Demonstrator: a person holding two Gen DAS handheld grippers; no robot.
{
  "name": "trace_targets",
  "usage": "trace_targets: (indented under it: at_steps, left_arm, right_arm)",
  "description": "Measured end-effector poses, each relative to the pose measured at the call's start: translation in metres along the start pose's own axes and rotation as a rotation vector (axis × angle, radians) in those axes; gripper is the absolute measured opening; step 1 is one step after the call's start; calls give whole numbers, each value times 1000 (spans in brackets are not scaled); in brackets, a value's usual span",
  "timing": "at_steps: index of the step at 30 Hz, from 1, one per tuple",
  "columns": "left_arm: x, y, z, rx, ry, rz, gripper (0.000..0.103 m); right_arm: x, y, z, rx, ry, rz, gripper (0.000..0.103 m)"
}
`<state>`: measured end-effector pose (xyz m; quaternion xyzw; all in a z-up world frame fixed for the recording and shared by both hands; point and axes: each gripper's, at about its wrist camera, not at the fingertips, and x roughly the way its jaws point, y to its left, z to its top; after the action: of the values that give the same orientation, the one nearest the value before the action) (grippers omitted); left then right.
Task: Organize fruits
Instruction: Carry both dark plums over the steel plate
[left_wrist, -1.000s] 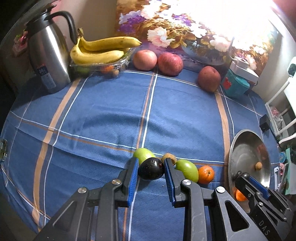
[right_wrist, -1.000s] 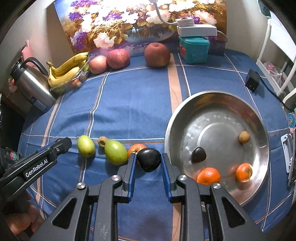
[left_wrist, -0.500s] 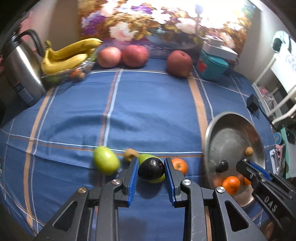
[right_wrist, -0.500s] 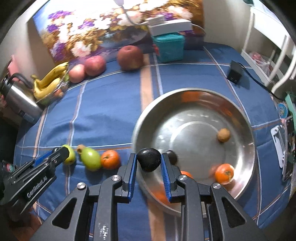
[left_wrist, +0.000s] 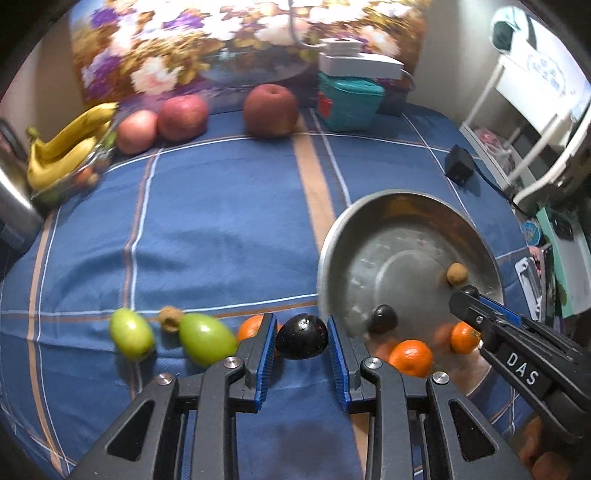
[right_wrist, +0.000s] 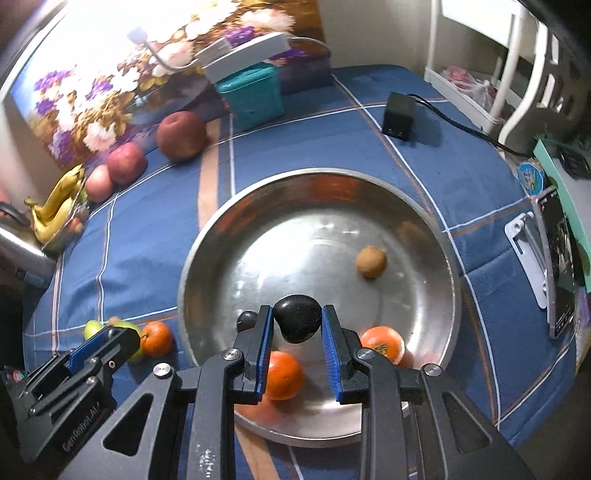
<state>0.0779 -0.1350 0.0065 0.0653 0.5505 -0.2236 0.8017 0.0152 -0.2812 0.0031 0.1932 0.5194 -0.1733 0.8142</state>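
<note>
While each gripper pinches a dark fruit, right gripper (right_wrist: 297, 326) above steel bowl (right_wrist: 207, 240), left gripper (left_wrist: 302, 339) beside it

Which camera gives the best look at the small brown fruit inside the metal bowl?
The right wrist view: the small brown fruit sits in the open on the floor of the metal bowl, nothing covering it. In the left wrist view the same fruit is smaller, blurrier and near the right gripper.
</note>
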Motion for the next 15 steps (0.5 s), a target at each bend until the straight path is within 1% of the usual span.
trace_targets:
  at_steps: [10,11,15]
  left_arm:
    - [21,-42,21,87,12,-14,30]
    - [24,-44,22,93,17,-20,32]
    - [33,-49,29,103,19,-14,31]
  right_arm:
    - [7,-16,5,51,7,-1,27]
    - [8,-18,5,55,9,-4,27]
    - [13,-23,5,62,18,-21,27]
